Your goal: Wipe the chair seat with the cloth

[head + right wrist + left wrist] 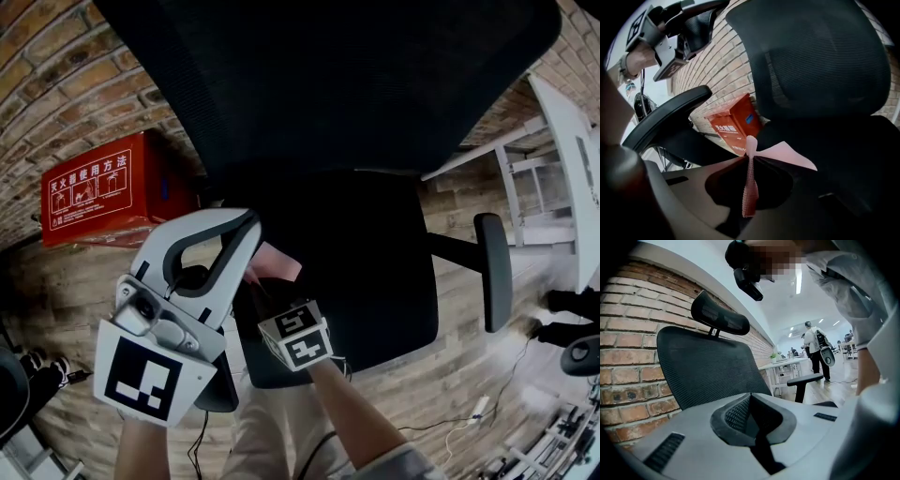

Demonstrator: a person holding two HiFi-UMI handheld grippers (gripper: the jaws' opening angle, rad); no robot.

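A black office chair faces me, its seat (375,272) in the middle of the head view and its mesh backrest (328,84) above. My right gripper (270,283) hovers at the seat's front left edge, shut on a pink cloth (277,263). In the right gripper view the cloth (787,154) is pinched between the jaws (750,140) and fans out over the seat (853,154). My left gripper (246,225) is raised above the chair's left side. Its jaws (750,397) are shut with nothing in them and point at the backrest (708,366).
A red box (94,187) with white print stands on the floor by the brick wall, left of the chair. The chair's right armrest (494,270) sticks out; a white desk (572,159) stands beyond. Cables (478,408) lie on the wooden floor. A person (815,345) walks far off.
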